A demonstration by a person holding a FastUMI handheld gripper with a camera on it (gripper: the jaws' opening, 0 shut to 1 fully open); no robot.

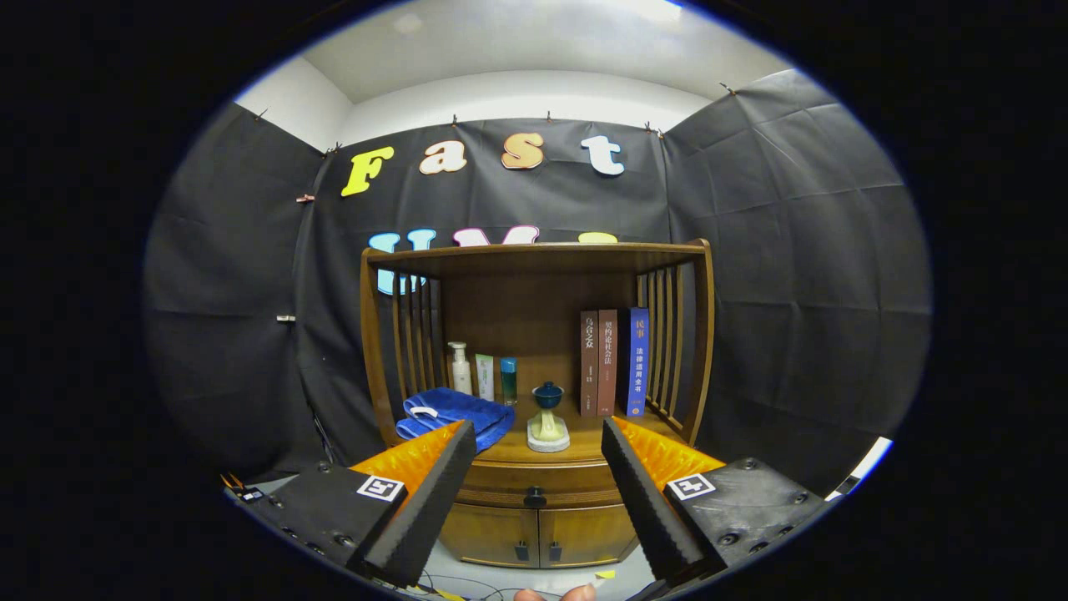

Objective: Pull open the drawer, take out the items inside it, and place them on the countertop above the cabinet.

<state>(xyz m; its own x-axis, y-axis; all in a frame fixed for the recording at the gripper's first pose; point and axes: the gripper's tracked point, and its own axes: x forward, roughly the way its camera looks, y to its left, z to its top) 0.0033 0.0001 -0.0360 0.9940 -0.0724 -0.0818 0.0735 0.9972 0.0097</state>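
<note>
The drawer sits closed in the front of the wooden cabinet, directly under the countertop, with a small dark knob at its middle; the knob lies between the two fingers and beyond their tips. The gripper hangs in front of the cabinet with its fingers spread wide apart, holding nothing and touching nothing. Below the drawer are two small doors, each with a dark pull near the centre seam. On the countertop, a folded blue towel lies toward the left front edge, partly hidden by the left finger, and a small blue-topped vessel on a pale base stands near the middle of the front edge. Toward the back left stand a white pump bottle, a pale tube and a teal bottle, close together. Three books stand upright toward the right side, against the slatted side rail. A wooden top shelf roofs the countertop on slatted sides. Black cloth hangs behind and to both sides, with white wall and ceiling above. The floor under the cabinet looks pale, with what may be thin cables across it, and fingertips show at the very bottom.
</note>
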